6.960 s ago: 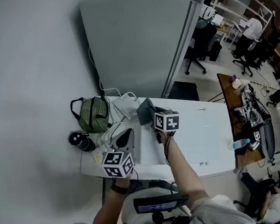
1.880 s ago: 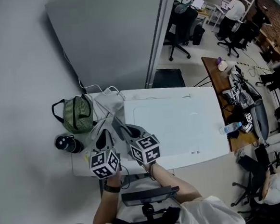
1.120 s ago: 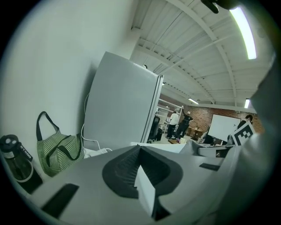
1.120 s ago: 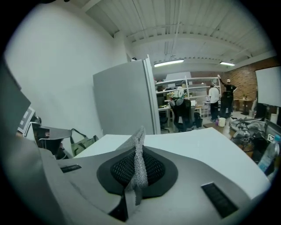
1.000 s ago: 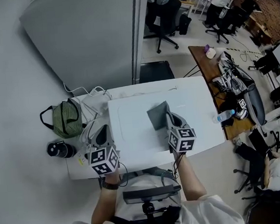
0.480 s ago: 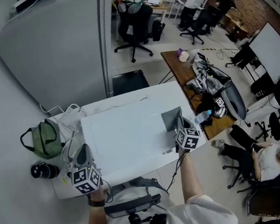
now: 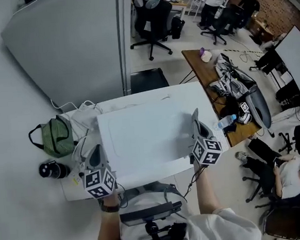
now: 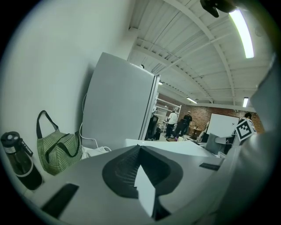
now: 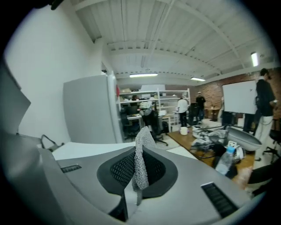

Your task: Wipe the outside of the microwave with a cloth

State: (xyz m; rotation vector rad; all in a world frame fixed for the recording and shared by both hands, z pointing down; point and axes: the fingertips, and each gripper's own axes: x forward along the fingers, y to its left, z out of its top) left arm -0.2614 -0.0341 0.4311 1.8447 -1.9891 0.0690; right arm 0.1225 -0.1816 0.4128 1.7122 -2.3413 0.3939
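The white microwave (image 7: 141,138) lies below me on a white table, its flat top facing up. My right gripper (image 7: 196,127) is at the microwave's right edge, shut on a grey cloth (image 7: 195,118) that stands edge-on against that side. In the right gripper view the cloth (image 9: 140,163) sticks up from between the shut jaws of the right gripper (image 9: 137,151). My left gripper (image 7: 94,154) rests to the left of the microwave. The left gripper (image 8: 139,147) shows shut jaws with nothing between them, and the microwave top (image 8: 180,147) lies beyond.
A green striped bag (image 7: 56,140), a black bottle (image 7: 53,170) and white cables (image 7: 79,109) sit left of the microwave. A grey partition (image 7: 66,46) stands behind. A water bottle (image 7: 226,121) and a cluttered brown desk (image 7: 213,73) are to the right.
The right gripper has carried the cloth from left to right across the microwave's top and now holds it at the right edge, turned edge-on. The left gripper has stayed beside the left side.
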